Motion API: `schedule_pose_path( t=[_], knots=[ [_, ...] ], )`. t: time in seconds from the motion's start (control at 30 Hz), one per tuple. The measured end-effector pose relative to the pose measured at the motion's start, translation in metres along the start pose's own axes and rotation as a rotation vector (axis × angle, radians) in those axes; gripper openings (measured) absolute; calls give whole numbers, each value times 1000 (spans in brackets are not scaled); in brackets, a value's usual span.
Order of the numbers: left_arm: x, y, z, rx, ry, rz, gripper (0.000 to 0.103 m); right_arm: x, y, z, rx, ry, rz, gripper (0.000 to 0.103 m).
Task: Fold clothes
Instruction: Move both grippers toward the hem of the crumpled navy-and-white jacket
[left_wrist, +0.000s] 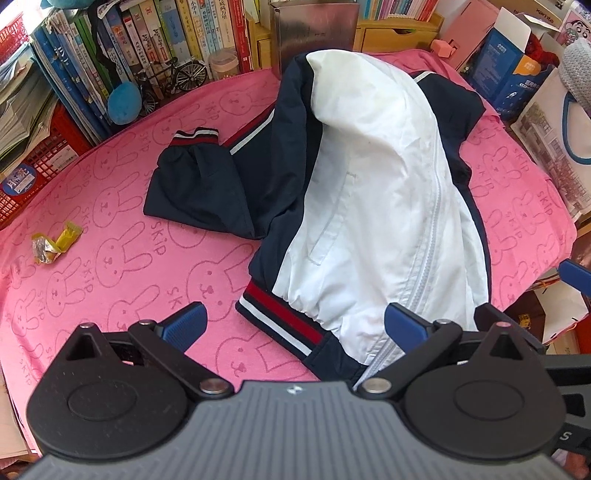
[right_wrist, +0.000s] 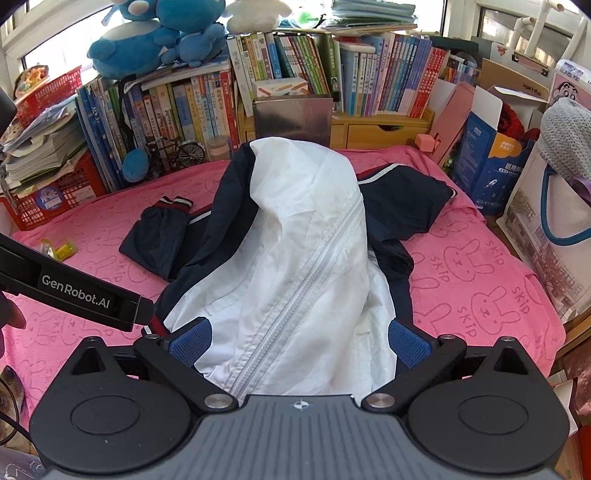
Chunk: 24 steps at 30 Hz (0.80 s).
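Home bedroom: crammed bookshelves (right_wrist: 295, 74), plush toys (right_wrist: 147, 40), bunny-print bedspread (right_wrist: 480, 288).

A: Where does the jacket (right_wrist: 295, 251) lie?
B: On the towel (left_wrist: 110, 206), its hem nearest both grippers, its hood end toward the books (right_wrist: 295, 66) behind.
A: And the sleeve (left_wrist: 192, 184)?
B: It spreads to the left of the body. Further left lies a wrapper (left_wrist: 55, 243). A box (right_wrist: 491, 162) stands at the right edge.

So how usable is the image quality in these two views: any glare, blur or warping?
Left wrist: sharp, strong fisheye bending the pink cloth, white jacket bright but readable. Right wrist: sharp too, window blown out top left, corners vignetted.
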<state>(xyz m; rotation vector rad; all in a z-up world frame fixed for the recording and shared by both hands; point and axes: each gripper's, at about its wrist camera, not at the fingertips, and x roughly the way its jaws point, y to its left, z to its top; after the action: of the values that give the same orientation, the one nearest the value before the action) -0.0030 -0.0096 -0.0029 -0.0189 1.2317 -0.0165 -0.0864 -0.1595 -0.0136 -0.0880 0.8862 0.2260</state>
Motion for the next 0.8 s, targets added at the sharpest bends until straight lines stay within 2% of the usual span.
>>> schedule_pose_path(
  t=[0.8],
  knots=[
    [5,5,2,2,30,2,103,1,-4,1,8,18,13,103]
  ],
)
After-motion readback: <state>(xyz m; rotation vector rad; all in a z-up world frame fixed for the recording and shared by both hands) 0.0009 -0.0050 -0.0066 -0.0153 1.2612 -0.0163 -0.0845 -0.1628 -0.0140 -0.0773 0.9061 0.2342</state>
